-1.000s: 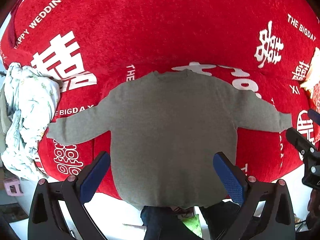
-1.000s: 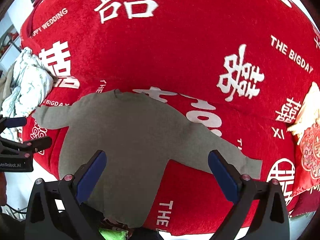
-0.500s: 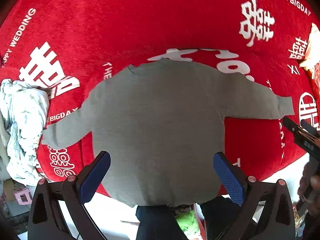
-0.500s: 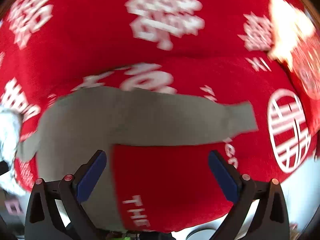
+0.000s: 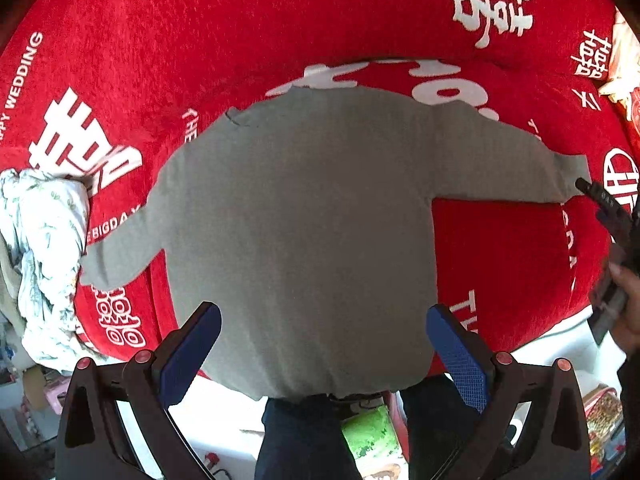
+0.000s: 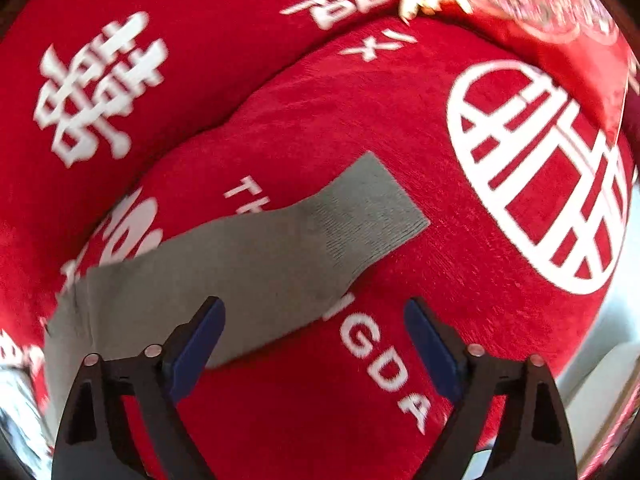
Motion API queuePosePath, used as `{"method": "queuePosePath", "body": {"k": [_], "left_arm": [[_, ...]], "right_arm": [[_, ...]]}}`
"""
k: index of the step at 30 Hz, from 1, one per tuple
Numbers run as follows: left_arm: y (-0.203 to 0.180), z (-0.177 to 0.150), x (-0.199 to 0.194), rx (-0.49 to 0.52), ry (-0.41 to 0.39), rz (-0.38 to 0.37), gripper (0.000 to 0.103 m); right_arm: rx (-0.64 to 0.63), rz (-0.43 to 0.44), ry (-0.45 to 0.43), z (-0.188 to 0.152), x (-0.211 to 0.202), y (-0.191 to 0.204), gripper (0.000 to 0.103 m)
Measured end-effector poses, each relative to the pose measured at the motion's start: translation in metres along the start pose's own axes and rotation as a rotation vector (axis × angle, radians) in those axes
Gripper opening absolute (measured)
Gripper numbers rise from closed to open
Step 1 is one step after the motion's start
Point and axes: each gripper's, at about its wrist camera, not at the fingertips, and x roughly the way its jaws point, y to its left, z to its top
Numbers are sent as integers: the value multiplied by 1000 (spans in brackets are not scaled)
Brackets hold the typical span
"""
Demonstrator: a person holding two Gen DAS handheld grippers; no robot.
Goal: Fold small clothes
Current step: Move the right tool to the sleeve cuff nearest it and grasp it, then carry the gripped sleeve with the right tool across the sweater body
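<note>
A small grey long-sleeved sweater (image 5: 304,232) lies flat on a red cover, sleeves spread out, hem toward me. My left gripper (image 5: 324,344) is open and empty, hovering above the hem. My right gripper (image 6: 314,332) is open and empty, close above the sweater's right sleeve (image 6: 280,248), whose cuff (image 6: 376,208) lies just ahead of the fingers. The right gripper also shows in the left wrist view (image 5: 600,200), at the sleeve's end.
The red cover (image 5: 280,40) has white lettering and a raised fold behind the sweater. A crumpled white patterned cloth (image 5: 44,248) lies at the left edge, touching the left sleeve. A gold-and-red cushion (image 6: 520,0) sits at the far right. The floor lies beyond the near edge.
My right gripper swung right and moved down to the right sleeve's cuff. My left gripper came closer over the sweater's body. Both stayed open.
</note>
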Motion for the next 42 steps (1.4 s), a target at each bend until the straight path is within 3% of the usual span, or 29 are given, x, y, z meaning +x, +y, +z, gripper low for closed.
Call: {"method": "queuePosePath", "body": {"k": [5,12,13,14,15,17,24,29,42], "left_arm": [[-1,-13,7,-10,21,13,103],[-2,-22,15,-27,42,19,103],[-2,-22,15,-25,42,21,103],[-2,-23,15,-23,40,24,103],[-1,-24,15,-24,41,24,103],[1,-25,16,-31,44,19,103],[12,-17,14,-64,16,-22,103],[16,-8,16,-83,8,-64,103],[81,-15,12,-170,-75,-108,103]], "right_arm": [[73,49,14,9,36,-17,78],[85,94,-75,34,63,-11,77],[77,107,-64,40,67,-8,71],[68,121,-41,44,70,-5,33],[59,136,39,48,80,-3,3],[75,125,77,49,84,-5,6],[49,178,-68,44,11,0,6],[15,197,-90,32,-28,17,6],[-114,262,-71,4,-100,129,6]]}}
